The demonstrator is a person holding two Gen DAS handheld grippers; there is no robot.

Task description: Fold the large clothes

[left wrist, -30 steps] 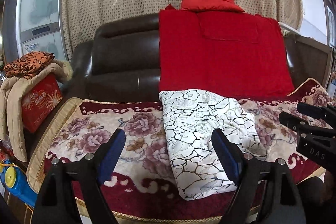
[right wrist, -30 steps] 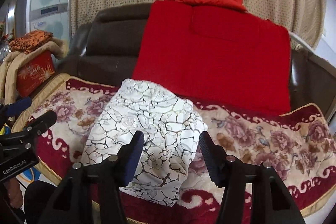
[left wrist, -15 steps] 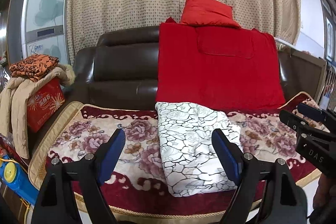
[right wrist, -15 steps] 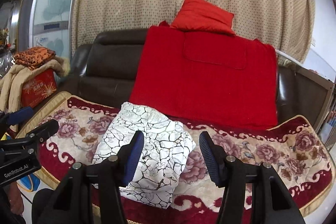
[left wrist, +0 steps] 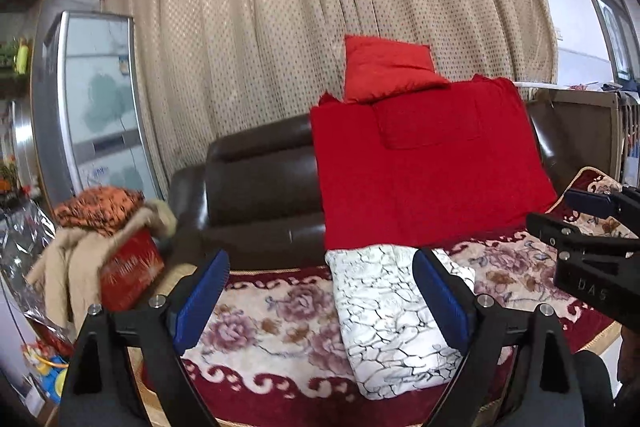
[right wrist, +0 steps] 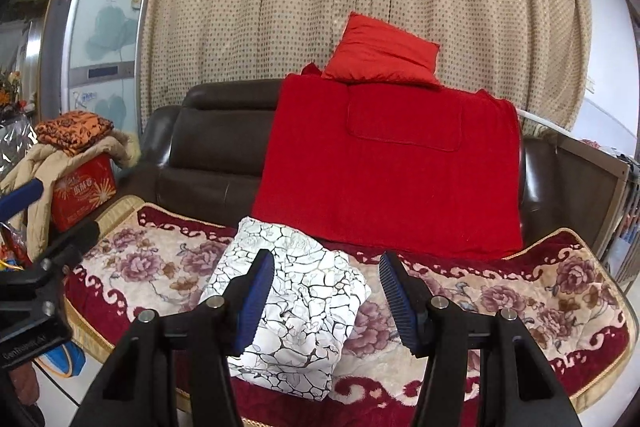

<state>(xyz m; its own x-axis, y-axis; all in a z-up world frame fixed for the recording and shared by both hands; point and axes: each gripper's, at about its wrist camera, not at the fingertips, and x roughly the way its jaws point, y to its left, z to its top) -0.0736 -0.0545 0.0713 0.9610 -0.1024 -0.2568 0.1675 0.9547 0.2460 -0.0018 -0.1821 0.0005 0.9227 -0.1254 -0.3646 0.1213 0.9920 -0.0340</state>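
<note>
Since both my grippers hang in the air w/ nothing in them, status by item:

Garment: white crackle-print garment (left wrist: 396, 315) lies folded into a thick rectangle on the floral seat cover (left wrist: 280, 323) of the brown sofa (left wrist: 256, 187); far end just touches the foot of the red blanket (left wrist: 424, 179) draped on the backrest.
Left gripper (left wrist: 320, 303): jaws wide apart, holding nothing, up off the seat.
Right gripper (right wrist: 326, 295): jaws apart too, empty, hovering above the garment's near half.
Key relation: garment sits ahead of & below both grippers. Long axis runs front-to-back, near edge of seat toward backrest. From left cam it lies right of centre, behind my right-hand finger; from right cam it's left of centre. So it lies between the two grippers; right one looks nearer, I judge.
Edges: near short edge stops just short of the seat's front border; long sides look straight, top layer a bit puffy.
Open room: bare seat cover both sides, more on the right side. Left end of sofa crowded by red box (right wrist: 80, 191) w/ beige coat (right wrist: 44, 167) & orange cloth (right wrist: 74, 131).
Progress (my guess): fold looks about done; any next move = reach down & fwd, one gripper per long side.
</note>
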